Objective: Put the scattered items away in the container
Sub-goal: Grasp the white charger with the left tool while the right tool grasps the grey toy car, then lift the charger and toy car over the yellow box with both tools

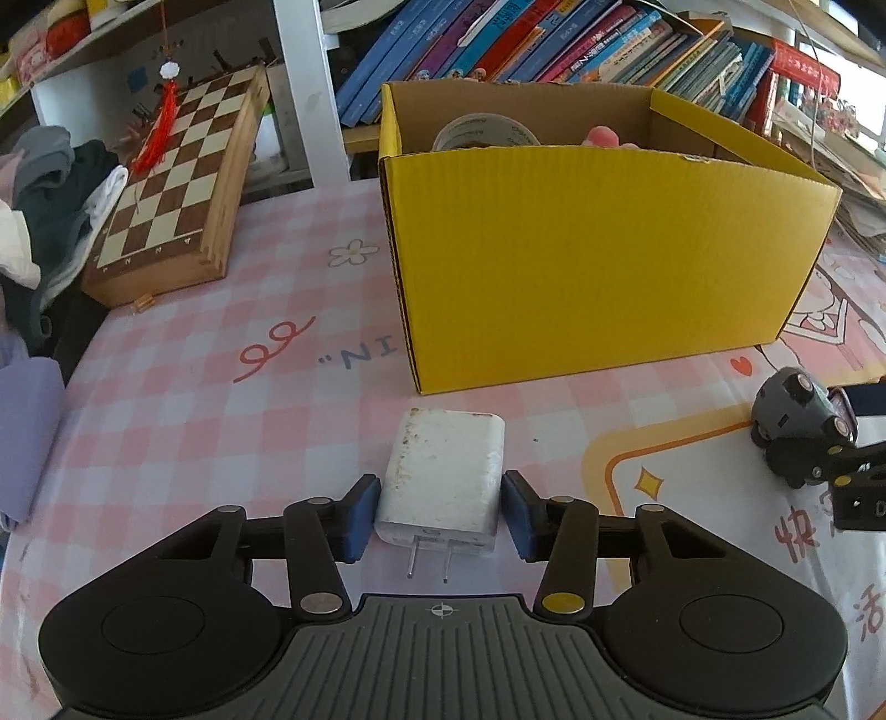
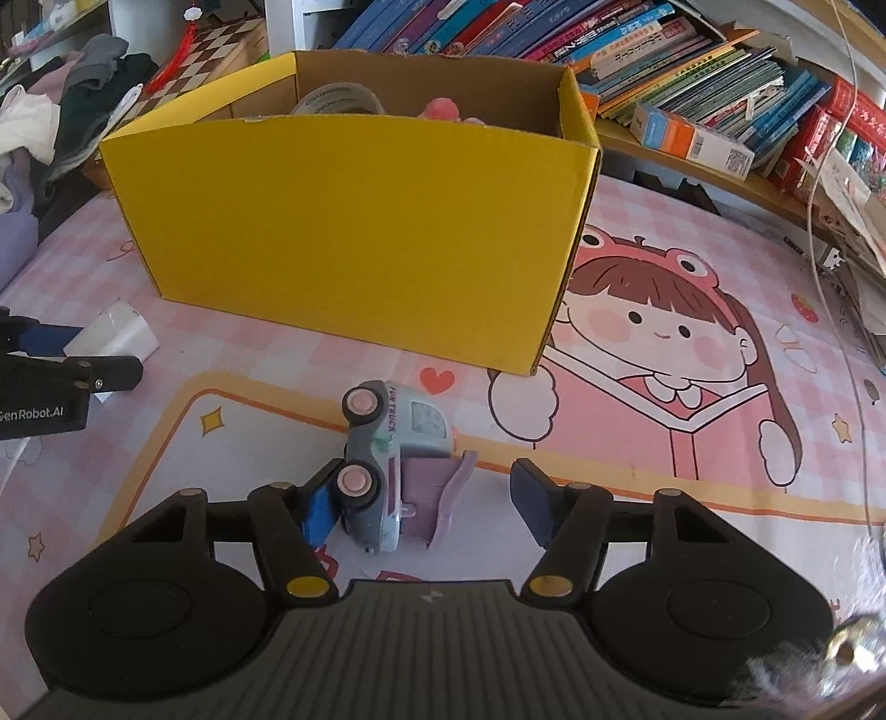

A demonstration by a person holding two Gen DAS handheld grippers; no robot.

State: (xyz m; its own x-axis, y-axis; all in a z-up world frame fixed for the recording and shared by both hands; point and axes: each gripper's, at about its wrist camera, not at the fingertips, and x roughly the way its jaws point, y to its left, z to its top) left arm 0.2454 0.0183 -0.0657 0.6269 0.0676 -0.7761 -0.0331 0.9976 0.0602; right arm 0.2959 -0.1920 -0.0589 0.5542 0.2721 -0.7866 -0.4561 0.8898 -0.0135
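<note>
A white plug-in charger (image 1: pixel 443 459) lies on the pink checked tablecloth, prongs toward me. My left gripper (image 1: pixel 440 512) has a blue pad against each of its sides. Behind it stands the yellow cardboard box (image 1: pixel 598 266), with a tape roll (image 1: pixel 484 133) and a pink item (image 1: pixel 606 135) inside. A grey-blue toy truck (image 2: pixel 387 459) lies on its side in front of the box (image 2: pixel 354 232), its purple rear door swung open. My right gripper (image 2: pixel 423 507) straddles it: the left pad touches the wheels, while the right pad stands clear of the door.
A wooden chessboard (image 1: pixel 183 183) and a pile of clothes (image 1: pixel 50 210) sit at the left. Shelves of books (image 1: pixel 554 44) run behind the box. A thin cable (image 2: pixel 825 221) hangs down at the far right. The two grippers are close side by side.
</note>
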